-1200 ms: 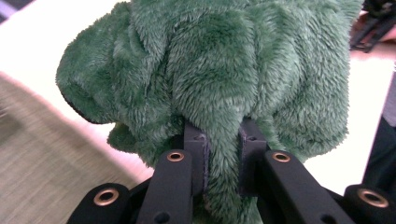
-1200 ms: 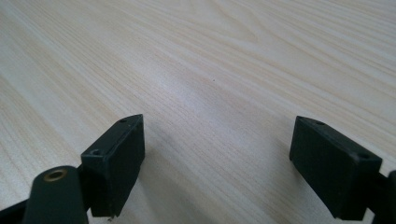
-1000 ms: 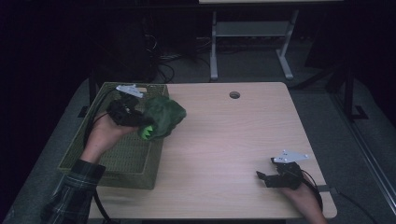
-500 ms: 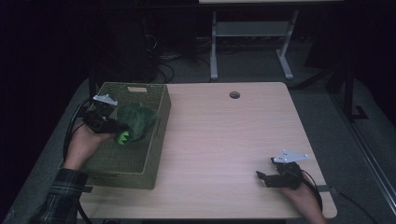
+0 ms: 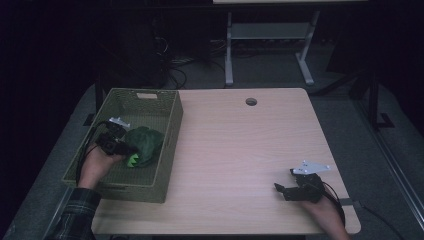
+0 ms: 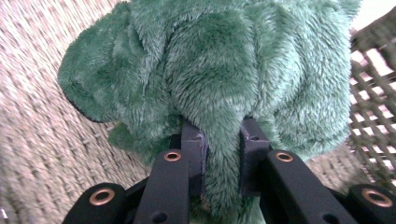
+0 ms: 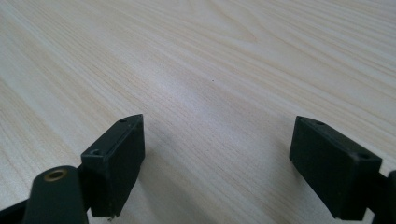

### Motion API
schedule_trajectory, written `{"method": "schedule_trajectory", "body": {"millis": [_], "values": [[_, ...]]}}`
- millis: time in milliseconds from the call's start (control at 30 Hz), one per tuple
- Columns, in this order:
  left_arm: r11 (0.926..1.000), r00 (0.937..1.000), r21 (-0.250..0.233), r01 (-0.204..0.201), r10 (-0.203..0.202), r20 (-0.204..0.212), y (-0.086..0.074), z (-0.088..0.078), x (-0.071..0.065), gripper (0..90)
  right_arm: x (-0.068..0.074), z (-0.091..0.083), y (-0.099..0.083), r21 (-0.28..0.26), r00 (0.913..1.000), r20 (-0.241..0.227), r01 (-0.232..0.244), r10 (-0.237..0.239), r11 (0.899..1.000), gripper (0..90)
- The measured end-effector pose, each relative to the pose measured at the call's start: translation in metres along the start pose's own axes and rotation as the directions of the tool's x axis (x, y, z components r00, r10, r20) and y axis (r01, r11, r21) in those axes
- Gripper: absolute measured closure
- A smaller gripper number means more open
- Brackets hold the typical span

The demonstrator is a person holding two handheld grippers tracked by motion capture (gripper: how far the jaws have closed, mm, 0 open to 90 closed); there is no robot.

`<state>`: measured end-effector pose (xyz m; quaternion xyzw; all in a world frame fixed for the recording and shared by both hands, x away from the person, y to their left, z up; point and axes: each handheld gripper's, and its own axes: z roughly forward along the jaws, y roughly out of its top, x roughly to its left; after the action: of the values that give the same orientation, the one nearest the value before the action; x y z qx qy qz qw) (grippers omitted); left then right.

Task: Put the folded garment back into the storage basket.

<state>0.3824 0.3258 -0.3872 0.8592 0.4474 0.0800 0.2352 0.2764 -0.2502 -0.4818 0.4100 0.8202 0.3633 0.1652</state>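
Wicker basket (image 5: 170, 131) walls around green plush toy (image 5: 145, 144), bare table (image 5: 240, 150) beside

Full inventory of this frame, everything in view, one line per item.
plush toy: 1, green, inside the basket, pinched by the left gripper
basket: 1, olive woven, on the table's left edge
table: 1, light wood, round cable hole near the far edge
metal frame: 1, grey, on the floor beyond the table
left gripper: 1, black, jaws shut on a fold of the plush
right gripper: 1, black, jaws open, nothing between them, low over the near right of the table
sleeve: 1, plaid, near left
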Motion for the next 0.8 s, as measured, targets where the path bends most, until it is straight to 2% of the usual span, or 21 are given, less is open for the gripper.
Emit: {"method": "schedule_trajectory", "body": {"millis": [167, 367, 433, 633, 800], "values": [[0.9991, 0.9998, 0.040, -0.011, 0.011, -0.015, -0.003, 0.011, -0.001, 75.0, 0.000, 0.000, 0.000, 0.000, 1.0000, 0.000, 0.000, 0.000, 1.000, 18.1], [0.9984, 0.9999, 0.057, -0.006, 0.007, -0.014, -0.004, 0.014, 0.000, 70.8, 0.000, 0.000, 0.000, 0.000, 1.0000, 0.000, 0.000, 0.000, 1.000, 18.1], [0.9987, 0.9996, 0.050, -0.009, 0.011, -0.027, -0.004, 0.014, 0.000, 64.9, 0.000, 0.000, 0.000, 0.000, 1.0000, 0.000, 0.000, 0.000, 1.000, 18.1], [1.0000, 0.9999, 0.007, 0.004, -0.004, -0.016, -0.005, 0.010, 0.002, 42.8, 0.000, 0.000, 0.000, 0.000, 1.0000, 0.000, 0.000, 0.000, 1.000, 18.1], [0.9992, 0.9999, -0.041, 0.007, -0.007, -0.012, -0.003, -0.003, 0.003, 30.3, 0.000, 0.000, 0.000, 0.000, 1.0000, 0.000, 0.000, 0.000, 1.000, 18.1]]}}
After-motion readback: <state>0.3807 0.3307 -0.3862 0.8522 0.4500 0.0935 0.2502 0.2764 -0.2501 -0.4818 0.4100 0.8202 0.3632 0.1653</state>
